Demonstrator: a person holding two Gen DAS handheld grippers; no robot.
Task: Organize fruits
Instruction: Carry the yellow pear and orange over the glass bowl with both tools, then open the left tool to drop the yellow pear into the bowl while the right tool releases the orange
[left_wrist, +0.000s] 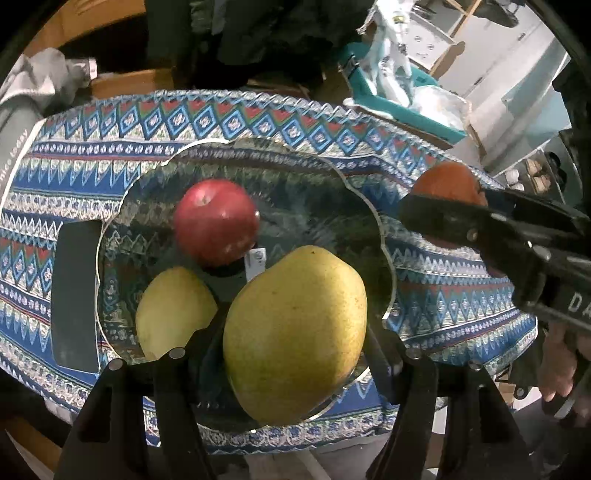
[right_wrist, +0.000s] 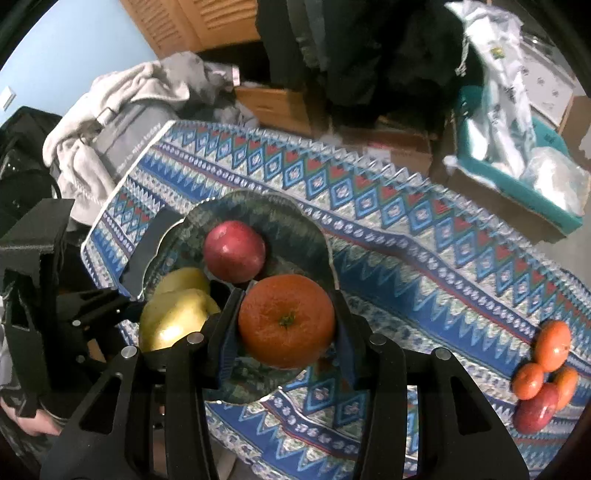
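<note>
A glass plate (left_wrist: 332, 173) sits on the patterned tablecloth (left_wrist: 443, 295) and holds a red apple (left_wrist: 216, 221) and a small yellow pear (left_wrist: 173, 310). My left gripper (left_wrist: 295, 332) is shut on a large yellow pear (left_wrist: 295, 332) above the plate's near edge. My right gripper (right_wrist: 286, 321) is shut on an orange (right_wrist: 286, 321) over the plate's right rim (right_wrist: 328, 240); it also shows in the left wrist view (left_wrist: 448, 181). The red apple (right_wrist: 234, 251) and both pears (right_wrist: 173, 317) show in the right wrist view.
A pile of several oranges and a red apple (right_wrist: 543, 373) lies on the cloth at the right. A dark rectangular object (left_wrist: 75, 295) lies left of the plate. Clothes (right_wrist: 122, 110), a wooden drawer (right_wrist: 273, 103) and a teal bin (right_wrist: 517, 177) surround the table.
</note>
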